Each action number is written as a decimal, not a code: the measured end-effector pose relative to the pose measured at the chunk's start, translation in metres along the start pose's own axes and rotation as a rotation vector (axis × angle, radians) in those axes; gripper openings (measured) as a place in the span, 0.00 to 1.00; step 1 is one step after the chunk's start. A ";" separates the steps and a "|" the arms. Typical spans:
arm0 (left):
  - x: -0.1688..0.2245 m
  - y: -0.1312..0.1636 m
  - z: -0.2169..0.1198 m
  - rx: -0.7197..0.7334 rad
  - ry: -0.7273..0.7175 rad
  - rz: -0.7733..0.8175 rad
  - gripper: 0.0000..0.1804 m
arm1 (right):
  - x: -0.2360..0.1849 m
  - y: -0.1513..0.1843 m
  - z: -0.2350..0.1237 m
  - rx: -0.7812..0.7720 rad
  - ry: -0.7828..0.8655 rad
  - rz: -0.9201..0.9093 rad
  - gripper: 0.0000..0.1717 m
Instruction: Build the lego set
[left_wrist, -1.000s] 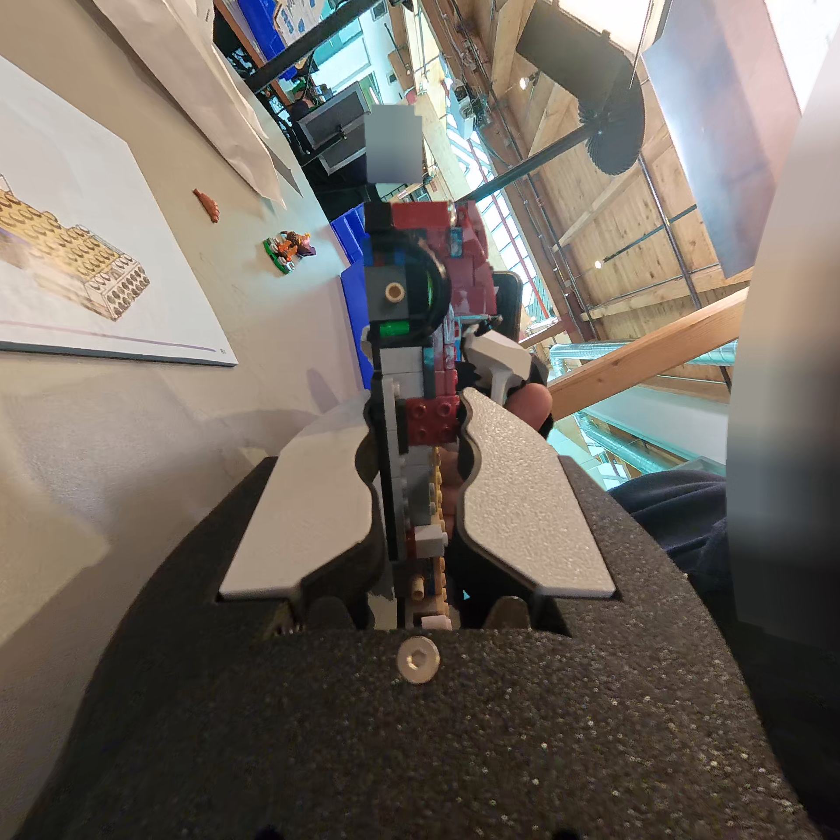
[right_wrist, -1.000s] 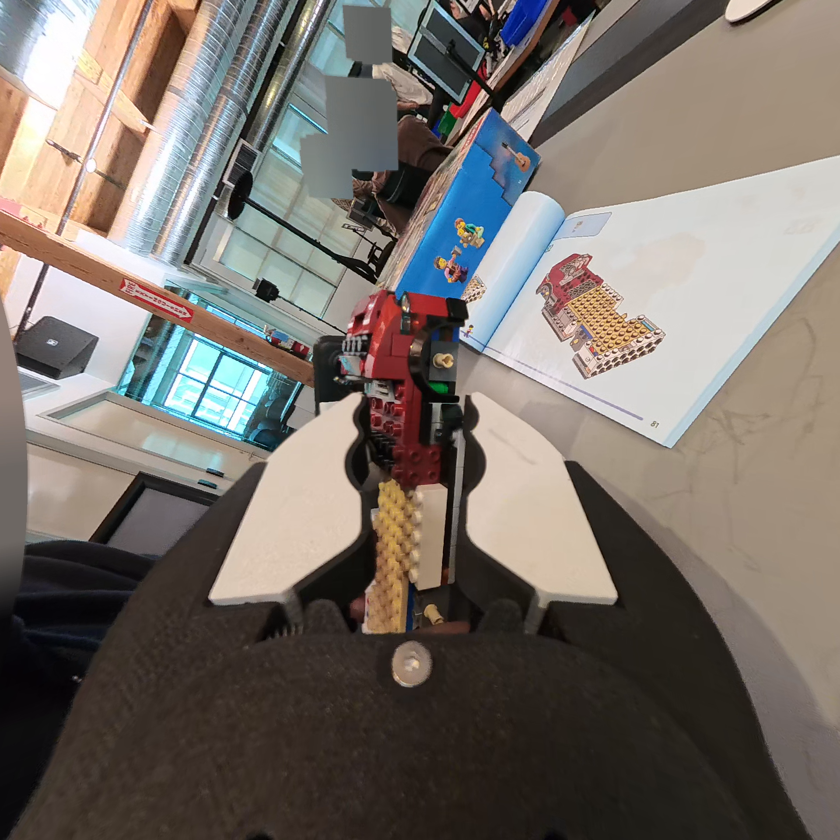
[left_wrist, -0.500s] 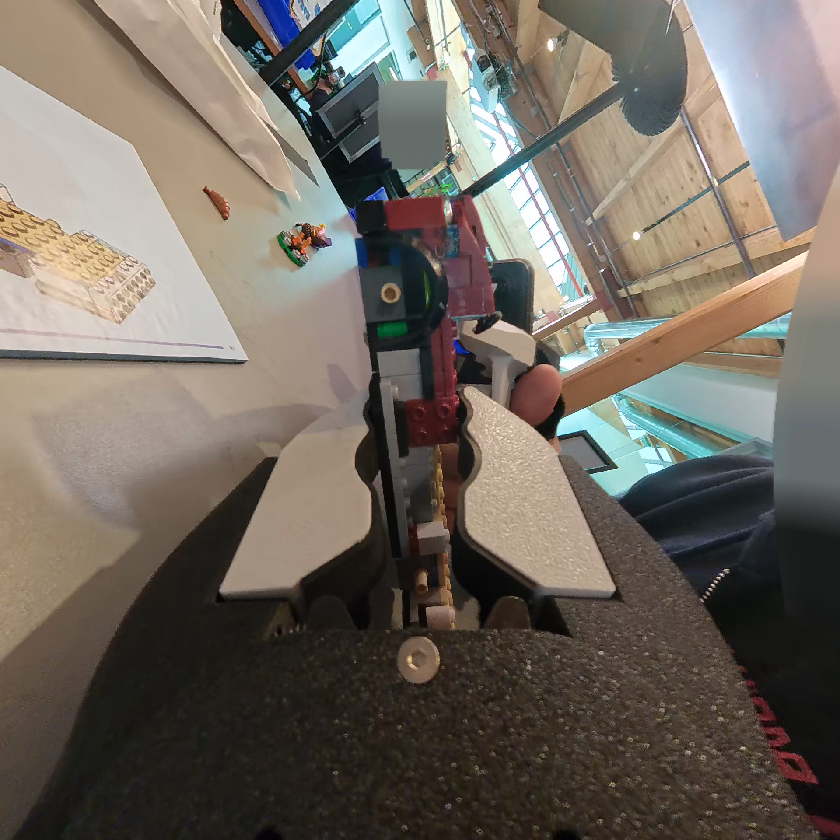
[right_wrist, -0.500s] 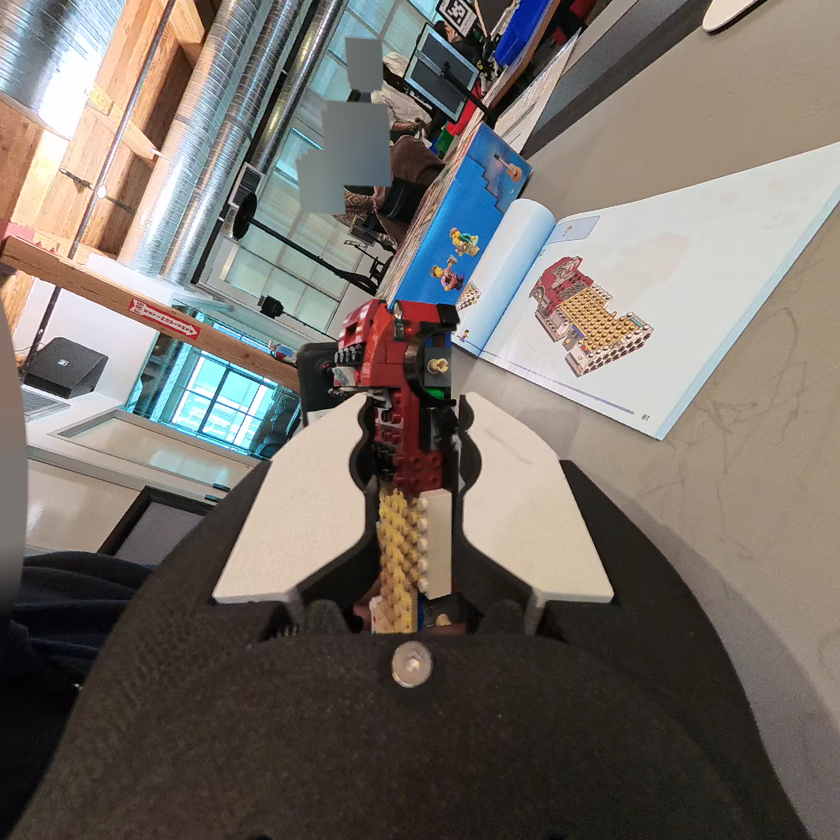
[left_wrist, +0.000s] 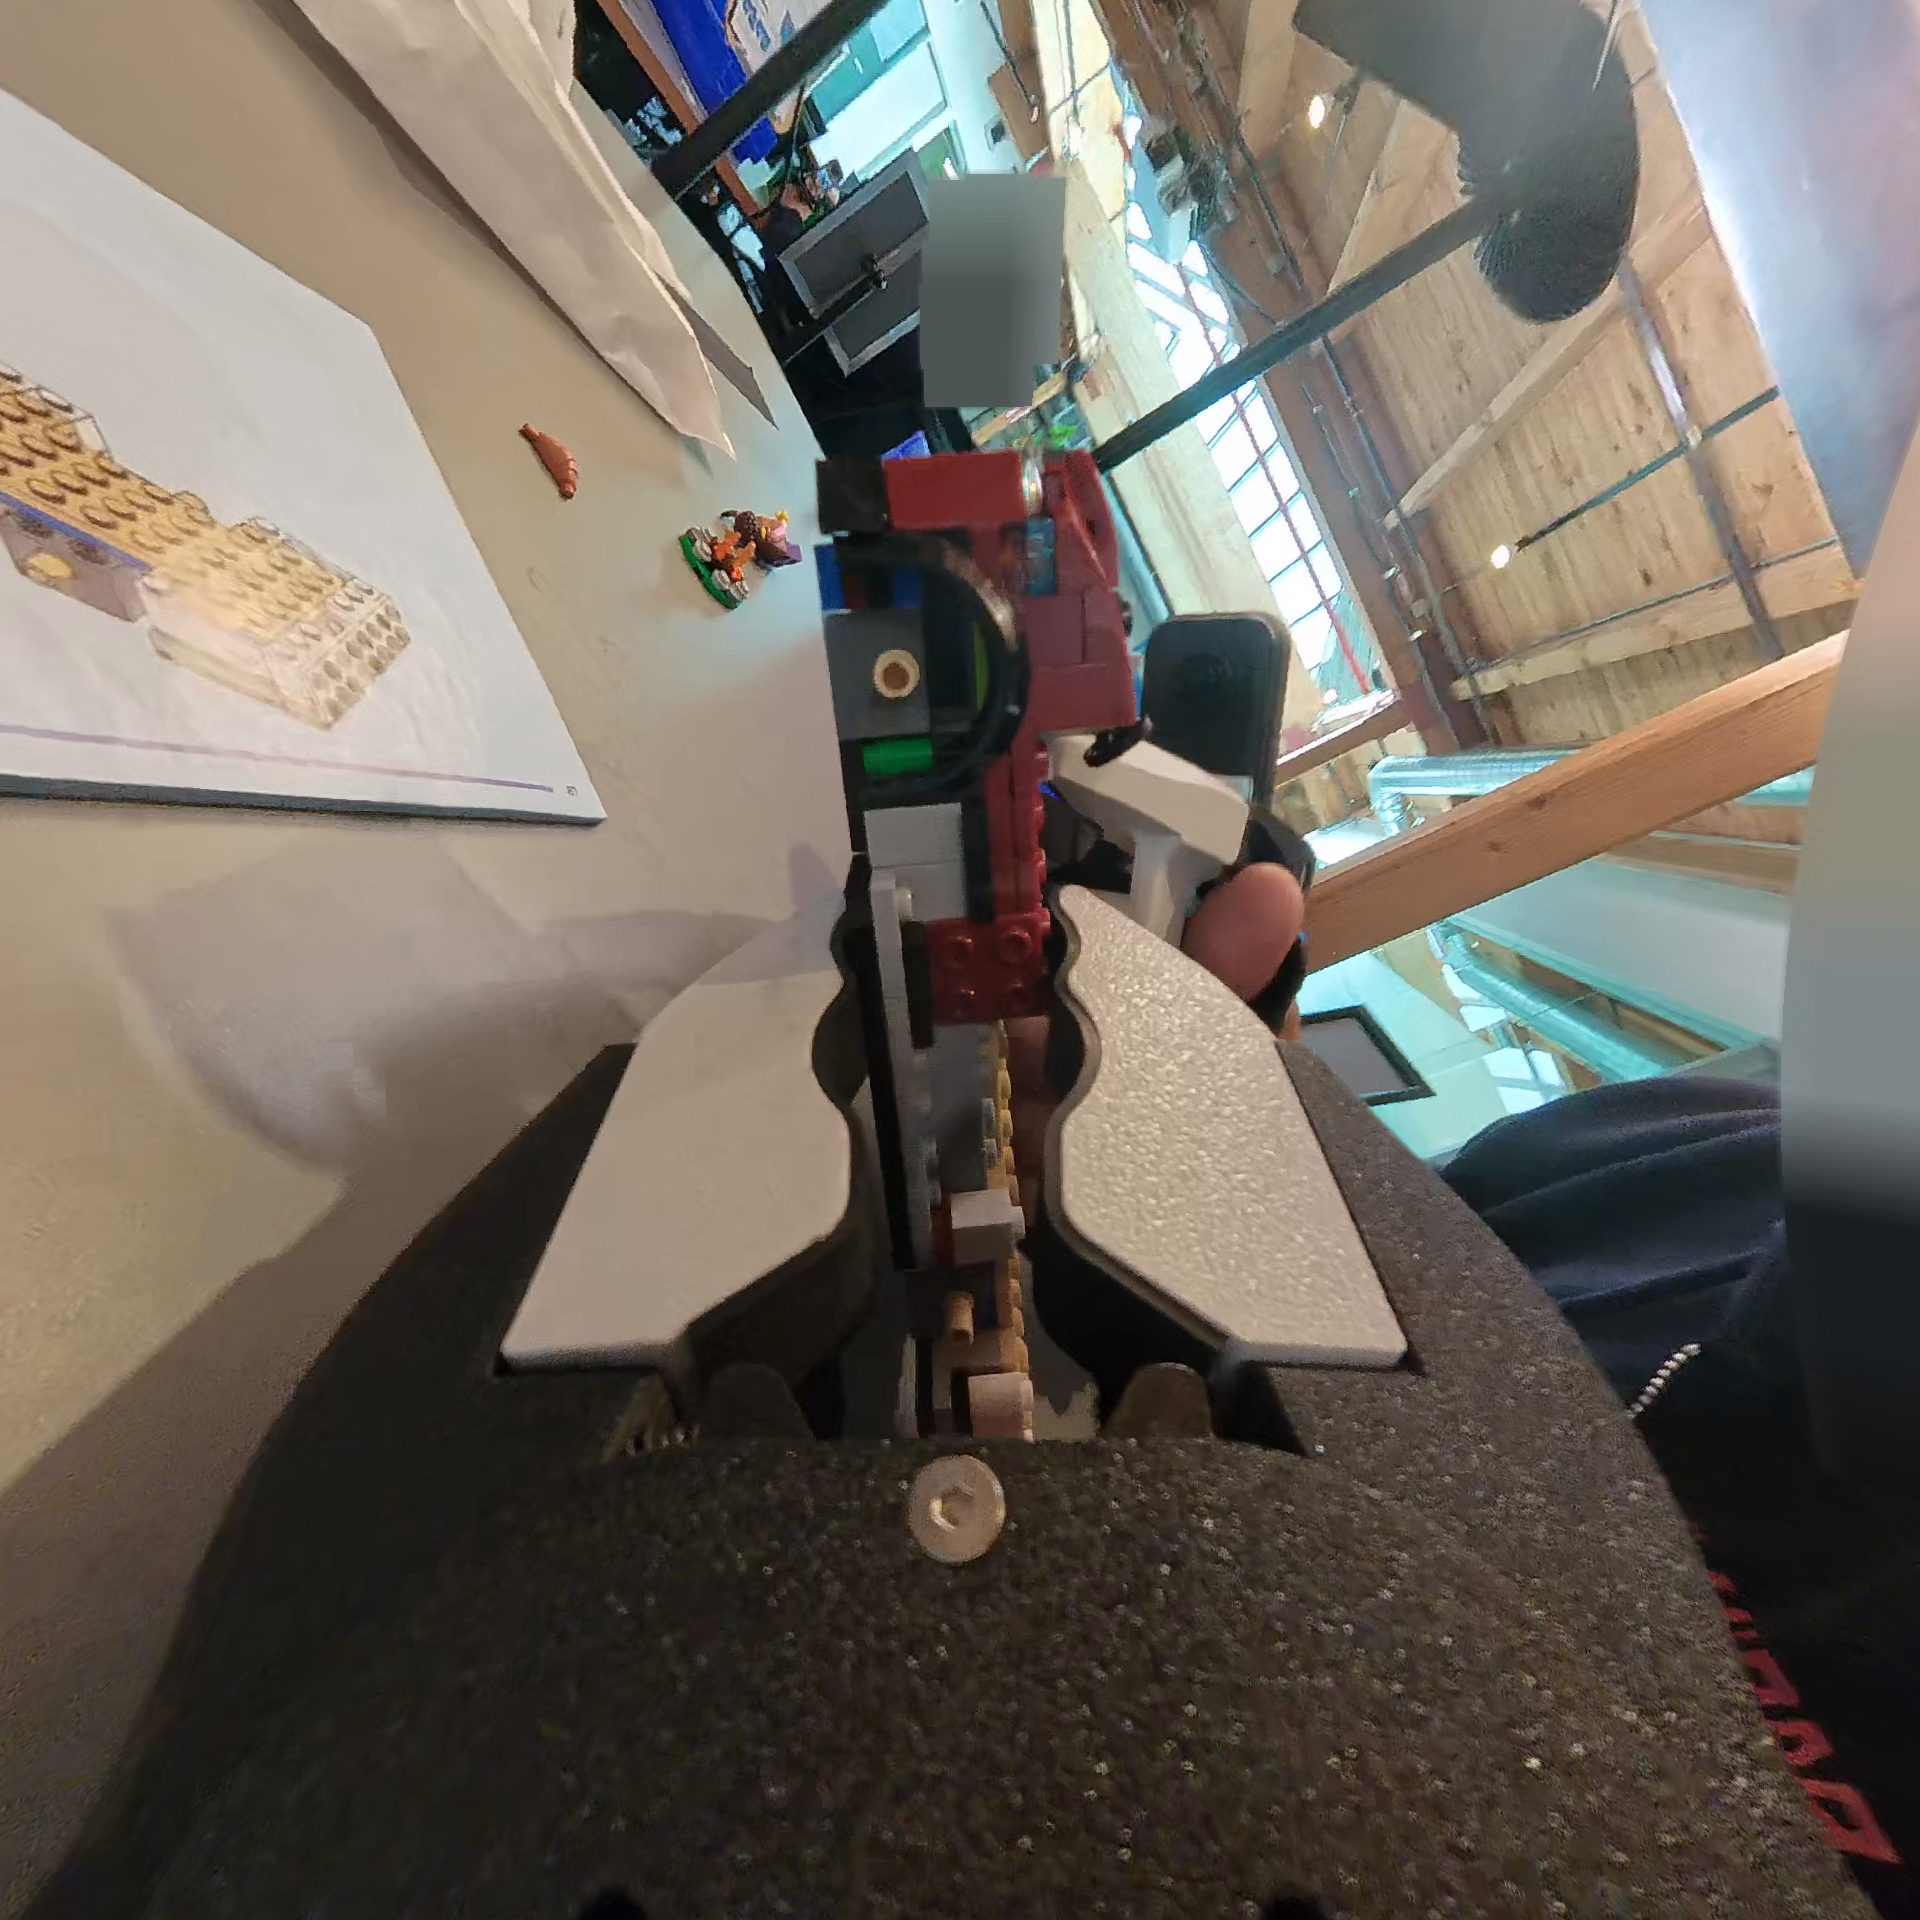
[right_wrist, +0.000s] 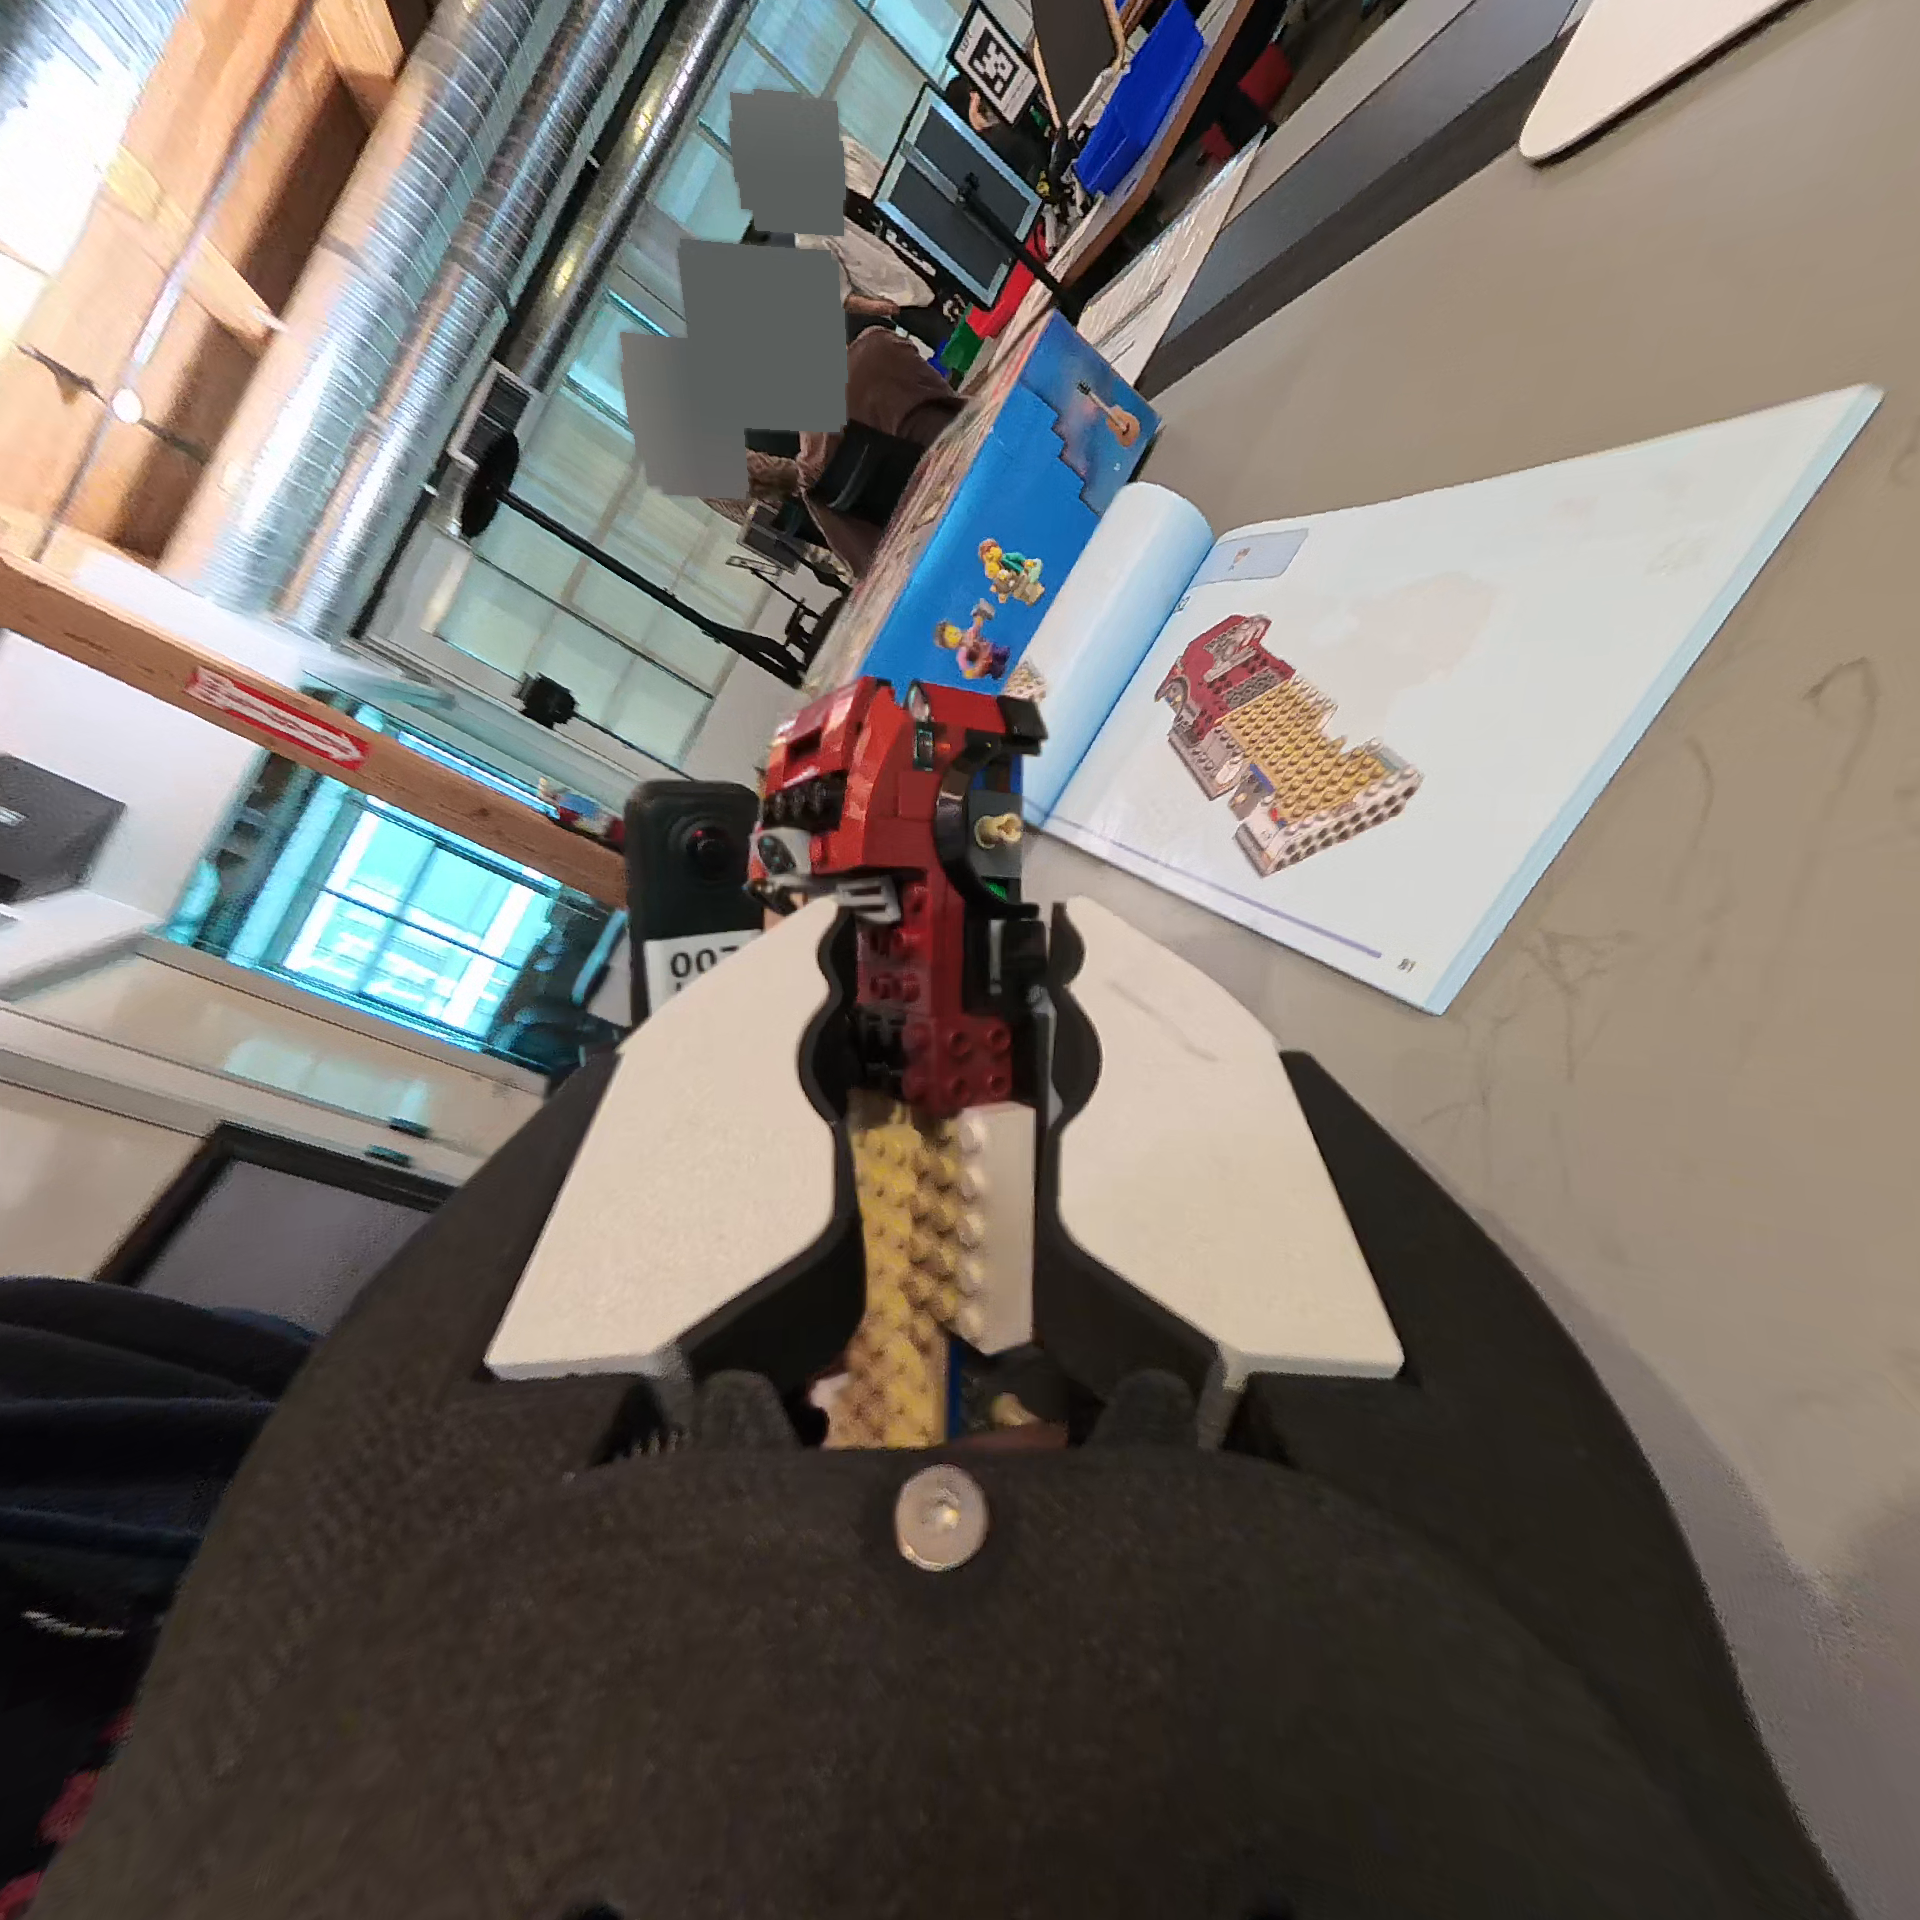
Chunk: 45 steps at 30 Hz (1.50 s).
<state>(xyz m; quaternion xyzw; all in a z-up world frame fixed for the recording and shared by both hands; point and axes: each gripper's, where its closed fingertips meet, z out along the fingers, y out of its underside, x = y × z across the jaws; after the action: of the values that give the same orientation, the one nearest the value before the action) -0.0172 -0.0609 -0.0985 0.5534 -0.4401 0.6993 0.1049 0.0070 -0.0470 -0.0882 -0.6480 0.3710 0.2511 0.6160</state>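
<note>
A brick model, dark red and black at its far end with tan studded plates and grey bricks lower down, is held in the air above the grey table (right_wrist: 1683, 1299). My left gripper (left_wrist: 951, 935) is shut on the model (left_wrist: 977, 675), one pad on its grey-black side and the other on a dark red brick. My right gripper (right_wrist: 940, 961) is shut on the same model (right_wrist: 883, 800) from the opposite side. The right gripper's white finger (left_wrist: 1153, 810), its camera (left_wrist: 1210, 686) and a person's fingertip (left_wrist: 1242, 925) show behind the model in the left wrist view. The left gripper's camera (right_wrist: 691, 842) shows in the right wrist view.
An open instruction booklet (right_wrist: 1507, 644) lies on the table; it also shows in the left wrist view (left_wrist: 229, 436). A blue box (right_wrist: 1029, 499) stands behind it. A small figure on a green base (left_wrist: 732, 556), a small brown piece (left_wrist: 551, 462) and white paper (left_wrist: 540, 208) lie farther off. My left and right fingertips are right by each other.
My right gripper's pads closed a little tighter on the model about a second ago. Both grippers and the model tilted and shifted slightly together; the grasps hold.
</note>
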 end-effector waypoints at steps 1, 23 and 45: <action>0.000 -0.003 -0.001 0.019 0.018 -0.028 0.17 | 0.000 -0.001 -0.001 -0.003 0.018 -0.075 0.22; -0.012 -0.011 -0.025 0.018 0.094 -0.280 0.17 | -0.017 0.009 -0.026 -0.206 -0.023 -0.893 0.25; -0.018 0.016 -0.052 -0.135 -0.069 -0.270 0.17 | -0.045 0.063 -0.006 -0.370 -0.123 -1.231 0.21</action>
<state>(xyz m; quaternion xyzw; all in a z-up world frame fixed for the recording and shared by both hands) -0.0562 -0.0260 -0.1217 0.6228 -0.4111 0.6284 0.2197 -0.0706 -0.0432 -0.0904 -0.8222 -0.1543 -0.0517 0.5455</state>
